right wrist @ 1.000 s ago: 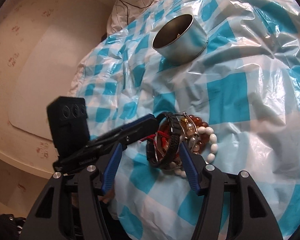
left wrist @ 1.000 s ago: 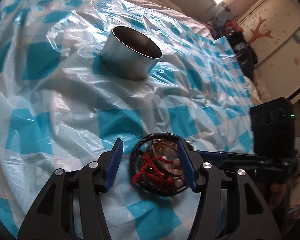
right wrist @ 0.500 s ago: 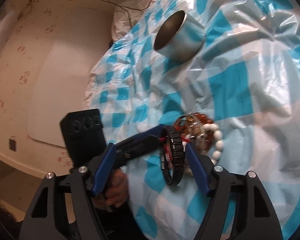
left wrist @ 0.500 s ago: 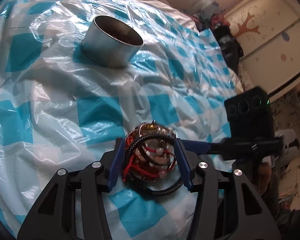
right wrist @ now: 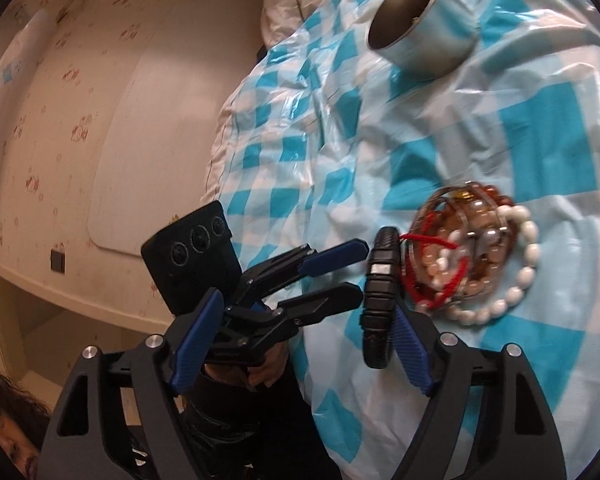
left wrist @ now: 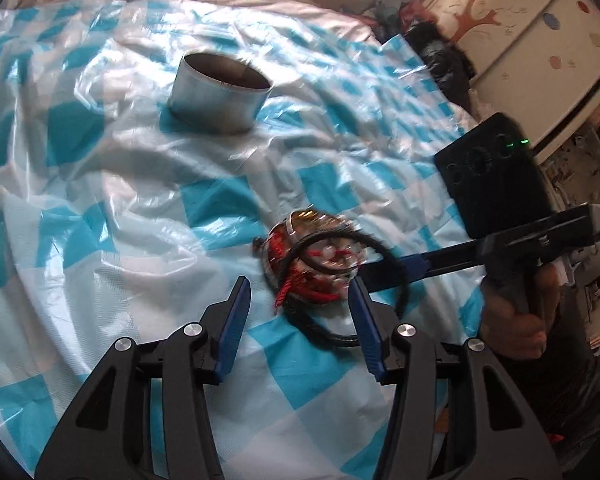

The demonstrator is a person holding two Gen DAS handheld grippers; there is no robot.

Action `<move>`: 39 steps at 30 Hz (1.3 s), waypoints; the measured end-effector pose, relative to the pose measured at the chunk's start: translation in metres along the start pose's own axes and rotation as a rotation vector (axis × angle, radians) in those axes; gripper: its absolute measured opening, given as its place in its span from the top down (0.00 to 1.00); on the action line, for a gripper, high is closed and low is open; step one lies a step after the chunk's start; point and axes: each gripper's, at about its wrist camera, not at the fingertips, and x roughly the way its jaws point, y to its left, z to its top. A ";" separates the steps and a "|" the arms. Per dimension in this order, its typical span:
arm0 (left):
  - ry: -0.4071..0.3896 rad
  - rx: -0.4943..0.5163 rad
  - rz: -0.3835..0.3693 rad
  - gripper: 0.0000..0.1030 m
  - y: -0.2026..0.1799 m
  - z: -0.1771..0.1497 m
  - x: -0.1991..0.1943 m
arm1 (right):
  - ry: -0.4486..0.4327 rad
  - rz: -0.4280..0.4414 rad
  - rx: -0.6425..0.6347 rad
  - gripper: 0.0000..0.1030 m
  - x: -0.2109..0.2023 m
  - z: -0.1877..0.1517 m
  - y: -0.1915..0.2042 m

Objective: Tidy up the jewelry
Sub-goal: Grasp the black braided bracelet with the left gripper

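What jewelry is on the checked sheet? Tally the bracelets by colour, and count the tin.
Black bracelet: 1
White bead bracelet: 1
Red cord bracelet: 1
Amber bead bracelet: 1
Metal tin: 1
Total: 5; the tangled pile may hide more.

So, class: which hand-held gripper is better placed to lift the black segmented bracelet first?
Probably the right hand-held gripper: the black segmented bracelet stands on edge just inside its open jaws. The left hand-held gripper, also open, has the beaded bracelet pile beyond its fingertips.

Crinkled blue-checked plastic sheet (left wrist: 228, 200), white cupboard (left wrist: 540, 40), perhaps a wardrobe
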 end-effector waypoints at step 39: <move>-0.094 -0.124 0.162 0.84 0.017 -0.017 -0.017 | -0.158 -0.453 -0.068 0.55 -0.034 0.021 -0.002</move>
